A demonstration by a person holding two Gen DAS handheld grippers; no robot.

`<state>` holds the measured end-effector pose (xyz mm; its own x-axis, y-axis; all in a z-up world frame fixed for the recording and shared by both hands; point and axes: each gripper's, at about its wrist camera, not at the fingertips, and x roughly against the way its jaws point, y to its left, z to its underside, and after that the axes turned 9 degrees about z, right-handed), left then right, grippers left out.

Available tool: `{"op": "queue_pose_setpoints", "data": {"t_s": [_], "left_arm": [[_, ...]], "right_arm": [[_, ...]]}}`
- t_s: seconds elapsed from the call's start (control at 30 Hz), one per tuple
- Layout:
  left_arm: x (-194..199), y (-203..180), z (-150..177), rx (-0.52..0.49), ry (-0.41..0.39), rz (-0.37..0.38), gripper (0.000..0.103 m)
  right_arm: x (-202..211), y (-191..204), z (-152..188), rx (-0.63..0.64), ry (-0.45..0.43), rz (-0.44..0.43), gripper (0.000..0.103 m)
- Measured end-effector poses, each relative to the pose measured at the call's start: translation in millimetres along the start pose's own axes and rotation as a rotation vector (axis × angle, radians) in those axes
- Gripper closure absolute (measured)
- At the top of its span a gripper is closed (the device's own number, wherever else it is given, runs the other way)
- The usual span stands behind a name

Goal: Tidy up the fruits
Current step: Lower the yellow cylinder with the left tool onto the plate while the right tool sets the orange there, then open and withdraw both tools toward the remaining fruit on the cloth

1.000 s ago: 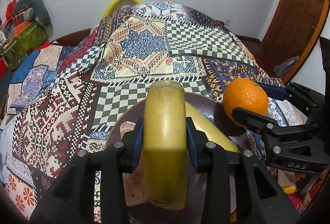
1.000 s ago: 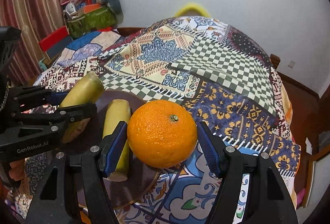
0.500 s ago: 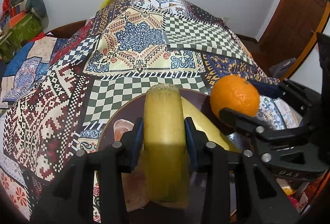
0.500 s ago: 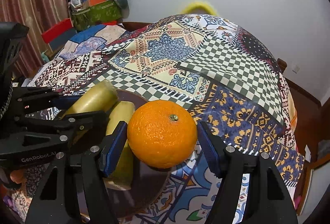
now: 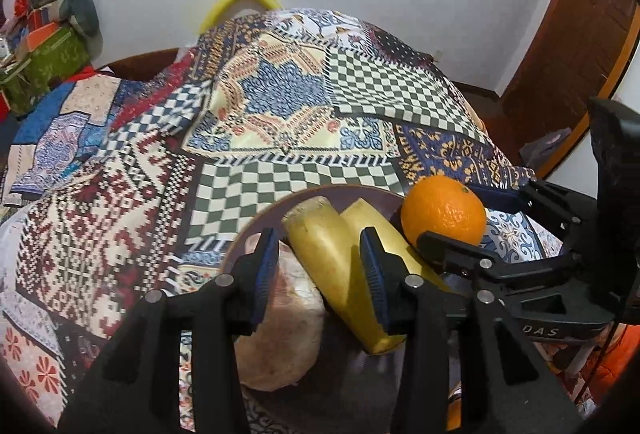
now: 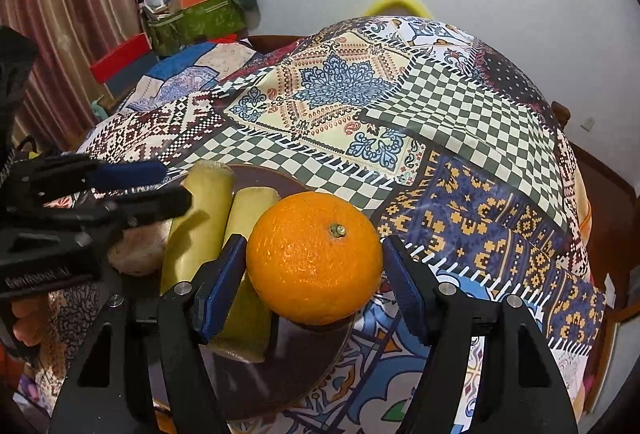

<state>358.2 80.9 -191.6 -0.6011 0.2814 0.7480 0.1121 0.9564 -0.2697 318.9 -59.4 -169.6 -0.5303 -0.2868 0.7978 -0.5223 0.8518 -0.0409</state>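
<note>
A dark round plate (image 5: 256, 226) sits on the patchwork cloth. A yellow banana piece (image 5: 328, 262) lies tilted on it beside a second yellow piece (image 5: 384, 234). My left gripper (image 5: 318, 246) straddles the first piece; its jaws are opening, and the left pad stands clear of it. My right gripper (image 6: 314, 246) is shut on an orange (image 6: 314, 258) at the plate's right rim (image 6: 280, 182), stem up. The right wrist view shows the left gripper (image 6: 176, 186) over the banana piece (image 6: 200, 226). In the left wrist view the orange (image 5: 442, 210) sits in the right gripper (image 5: 456, 214).
A pale brownish fruit (image 5: 280, 334) lies on the plate's left side under my left finger. The patchwork cloth (image 5: 280, 114) stretches far ahead. A green basket of clutter (image 6: 192, 18) stands at the back left, a wooden door (image 5: 580, 34) at the right.
The left jaws have parted and the banana piece has tipped over to lie beside the other piece on the plate. The orange stays gripped, shifted slightly toward the plate.
</note>
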Motion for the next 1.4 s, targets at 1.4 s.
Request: {"op": "queue_pose_setpoints", "data": {"t_s": [1.4], "left_arm": [[124.2, -59.9, 41.2, -0.075, -0.14, -0.001, 0.041]], "right_arm": [[142.7, -10.3, 49.9, -0.05, -0.136, 0.108, 0.026]]}}
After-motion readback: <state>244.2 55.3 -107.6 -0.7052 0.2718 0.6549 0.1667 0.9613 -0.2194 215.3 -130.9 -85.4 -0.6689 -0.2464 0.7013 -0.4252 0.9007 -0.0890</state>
